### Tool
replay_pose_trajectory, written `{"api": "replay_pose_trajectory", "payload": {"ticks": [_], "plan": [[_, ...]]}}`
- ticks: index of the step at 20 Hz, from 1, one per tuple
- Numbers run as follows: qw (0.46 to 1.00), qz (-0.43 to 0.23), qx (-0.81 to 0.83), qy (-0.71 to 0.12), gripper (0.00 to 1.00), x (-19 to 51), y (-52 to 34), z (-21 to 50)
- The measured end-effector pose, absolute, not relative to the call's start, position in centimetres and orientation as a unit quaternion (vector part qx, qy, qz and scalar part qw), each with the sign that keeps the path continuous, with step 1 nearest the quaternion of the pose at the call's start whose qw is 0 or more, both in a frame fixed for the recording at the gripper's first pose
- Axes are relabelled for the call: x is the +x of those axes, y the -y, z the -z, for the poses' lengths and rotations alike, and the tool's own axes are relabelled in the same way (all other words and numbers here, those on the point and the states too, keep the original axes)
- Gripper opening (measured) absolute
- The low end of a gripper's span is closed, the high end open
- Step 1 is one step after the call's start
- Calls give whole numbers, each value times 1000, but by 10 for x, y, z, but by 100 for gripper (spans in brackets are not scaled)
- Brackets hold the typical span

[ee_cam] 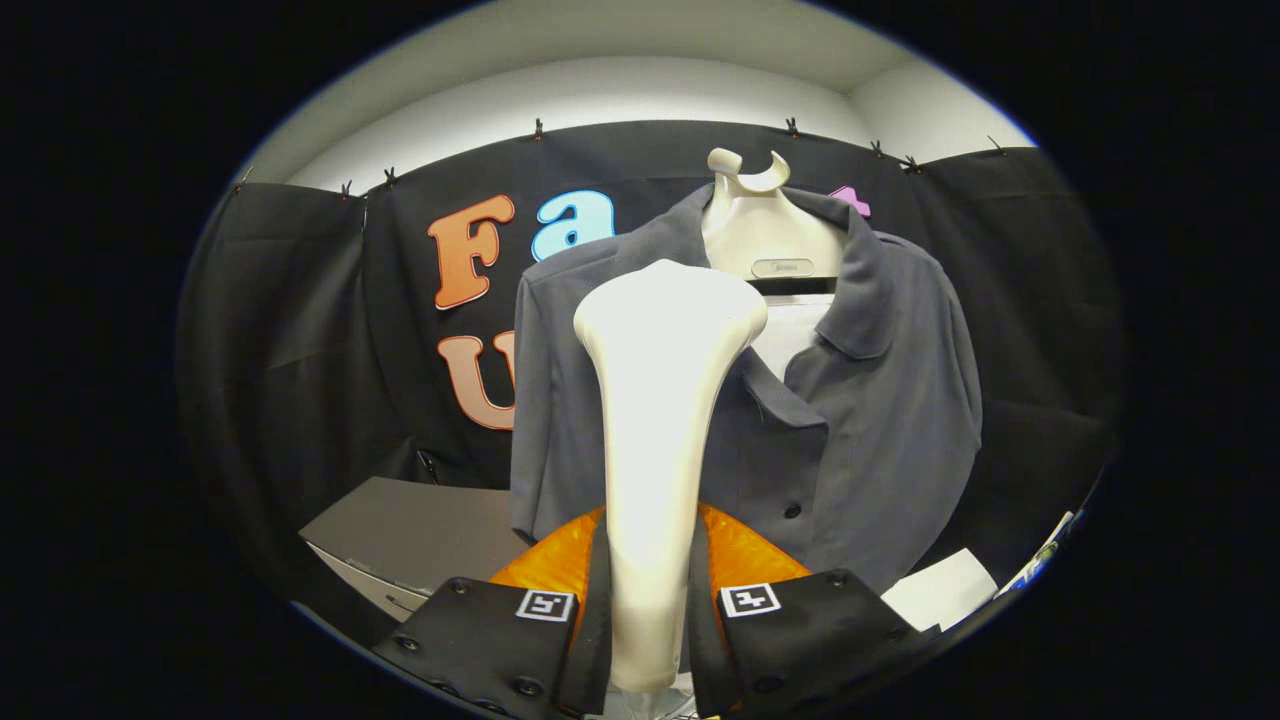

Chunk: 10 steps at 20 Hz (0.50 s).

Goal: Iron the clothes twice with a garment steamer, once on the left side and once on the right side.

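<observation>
Garment steamer (655, 420): white, upright, handle clamped between both fingers of hand-held gripper (648, 615) | grey shirt (880, 420): on white hanger (765, 225), just beyond steamer head | grey box (420, 535): far left, low.

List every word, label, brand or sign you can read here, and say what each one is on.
Small oval badge on the white hanger: too blurred to read.
Square black-and-white marker on each of the gripper's fingers: a coded pattern, not text.
Papers beside the grey shirt: no print can be made out.
The white steamer clamped between the fingers: no marking visible.
</observation>
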<state>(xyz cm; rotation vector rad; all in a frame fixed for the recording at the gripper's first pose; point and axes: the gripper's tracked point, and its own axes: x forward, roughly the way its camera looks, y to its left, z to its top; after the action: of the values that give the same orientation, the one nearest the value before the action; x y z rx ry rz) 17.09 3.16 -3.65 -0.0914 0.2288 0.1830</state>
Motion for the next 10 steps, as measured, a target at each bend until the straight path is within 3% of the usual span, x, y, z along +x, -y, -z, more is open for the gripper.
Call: {"api": "replay_pose_trajectory", "payload": {"ticks": [10], "plan": [[984,-112,-64,-124,40,178,-20,63]]}}
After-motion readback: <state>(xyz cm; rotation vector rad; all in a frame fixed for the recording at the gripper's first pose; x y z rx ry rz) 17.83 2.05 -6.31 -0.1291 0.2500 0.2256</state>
